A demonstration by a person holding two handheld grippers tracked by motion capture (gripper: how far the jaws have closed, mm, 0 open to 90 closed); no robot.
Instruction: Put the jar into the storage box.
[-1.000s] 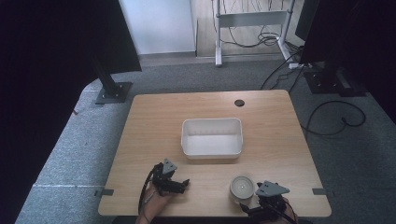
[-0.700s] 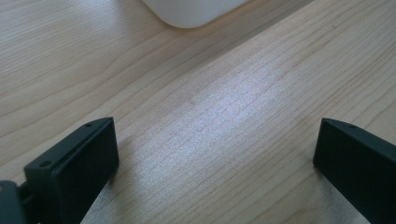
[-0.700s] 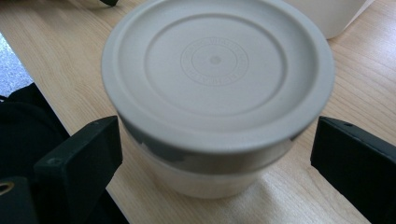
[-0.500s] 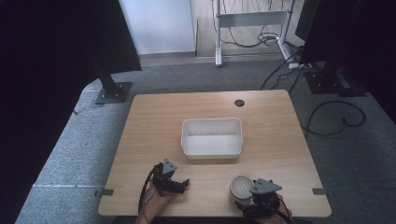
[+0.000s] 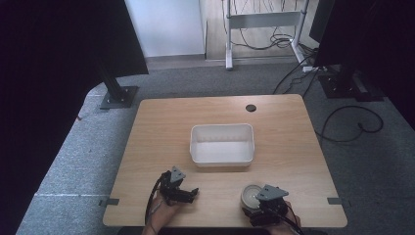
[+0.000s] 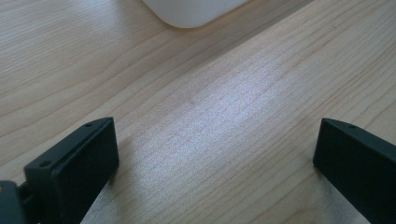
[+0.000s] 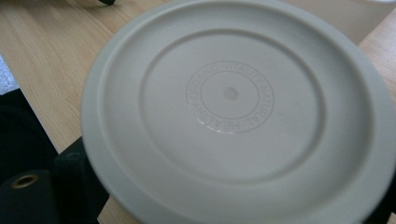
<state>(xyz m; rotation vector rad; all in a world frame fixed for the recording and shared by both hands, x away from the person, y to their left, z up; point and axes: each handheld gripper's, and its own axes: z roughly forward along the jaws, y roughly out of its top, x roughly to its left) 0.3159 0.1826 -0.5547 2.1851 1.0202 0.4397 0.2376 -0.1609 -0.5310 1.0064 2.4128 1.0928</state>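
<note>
A round off-white container with a ridged lid [image 5: 249, 194] stands near the table's front edge, right of centre. Seen close up in the right gripper view, the lid [image 7: 231, 93] carries embossed lettering at its middle. My right gripper [image 5: 256, 204] is right behind it, open, with one black jaw on either side of the container [image 7: 224, 196]; the lid hides the fingertips. At the front left my left gripper [image 5: 190, 195] rests low over the wood, open, with bare tabletop between its fingers [image 6: 215, 154].
A white rectangular bin [image 5: 222, 128] sits in the middle of the table, and its rounded corner [image 6: 196, 9] shows at the top of the left gripper view. A dark cable hole [image 5: 250, 107] lies at the far edge. Cables and stands are on the floor beyond.
My right gripper has slid left and forward until its jaws flank the round container. The container, the bin and my left gripper have stayed where they were.
</note>
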